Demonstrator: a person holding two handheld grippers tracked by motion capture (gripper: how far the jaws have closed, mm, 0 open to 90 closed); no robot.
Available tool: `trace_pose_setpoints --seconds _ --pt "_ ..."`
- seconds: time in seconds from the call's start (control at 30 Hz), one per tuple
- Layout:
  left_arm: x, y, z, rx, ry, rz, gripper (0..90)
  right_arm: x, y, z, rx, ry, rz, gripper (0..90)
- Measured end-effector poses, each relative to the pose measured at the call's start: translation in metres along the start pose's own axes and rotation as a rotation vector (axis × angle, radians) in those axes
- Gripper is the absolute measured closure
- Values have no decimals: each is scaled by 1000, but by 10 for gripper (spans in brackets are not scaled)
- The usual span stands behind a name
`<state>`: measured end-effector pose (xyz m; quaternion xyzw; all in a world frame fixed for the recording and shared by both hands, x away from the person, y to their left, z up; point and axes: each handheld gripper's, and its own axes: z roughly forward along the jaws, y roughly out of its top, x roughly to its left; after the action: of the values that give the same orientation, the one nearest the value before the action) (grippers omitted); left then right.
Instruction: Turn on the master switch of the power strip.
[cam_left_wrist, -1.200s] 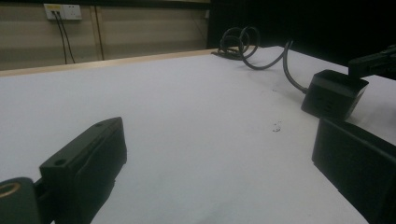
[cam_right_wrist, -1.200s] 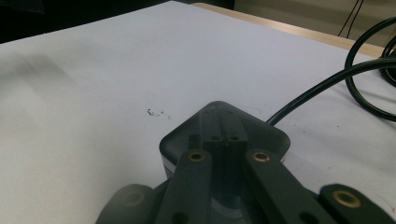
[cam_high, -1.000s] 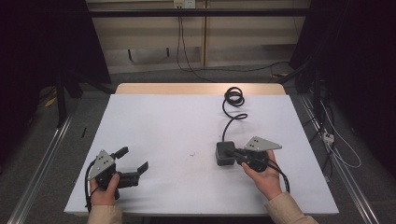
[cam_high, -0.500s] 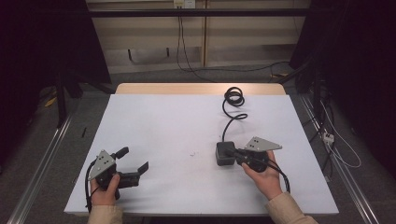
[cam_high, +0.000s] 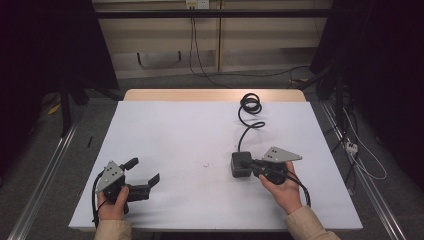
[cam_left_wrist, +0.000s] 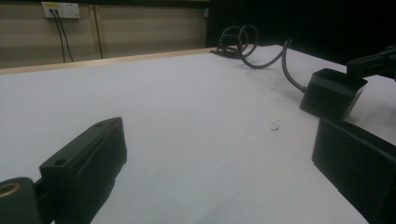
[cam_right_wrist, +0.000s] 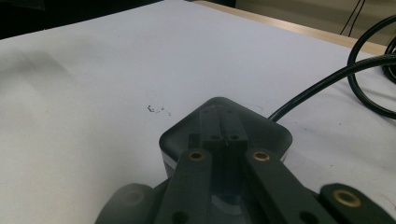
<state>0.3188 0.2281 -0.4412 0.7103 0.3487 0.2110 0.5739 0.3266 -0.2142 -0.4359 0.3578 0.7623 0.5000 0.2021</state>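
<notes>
A black power adapter (cam_high: 240, 169) lies on the white table (cam_high: 190, 130), right of centre. Its black cable (cam_high: 245, 125) runs back to a coil (cam_high: 251, 104) near the far edge. My right gripper (cam_high: 251, 163), held in a hand, has its jaws pressed together, the tips lying over the adapter's (cam_right_wrist: 271, 130) top; nothing shows between them. In the right gripper view, the right gripper (cam_right_wrist: 219, 133) covers the block's near side. My left gripper (cam_high: 145, 170) rests at the front left, open and holding nothing. The left gripper (cam_left_wrist: 219, 135) points toward the adapter (cam_left_wrist: 332, 93).
A small dark scuff (cam_high: 206, 165) marks the table between the grippers. Wooden trim runs along the table's far edge (cam_high: 210, 95). Floor cables and a wall socket (cam_high: 196, 4) lie beyond. Dark curtains stand at both sides.
</notes>
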Motion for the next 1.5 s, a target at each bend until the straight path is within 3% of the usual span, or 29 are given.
trace_pose_setpoints --seconds 1.5 --pt "-1 0 0 -2 -1 2 27 1 0 1 7 -3 7 900"
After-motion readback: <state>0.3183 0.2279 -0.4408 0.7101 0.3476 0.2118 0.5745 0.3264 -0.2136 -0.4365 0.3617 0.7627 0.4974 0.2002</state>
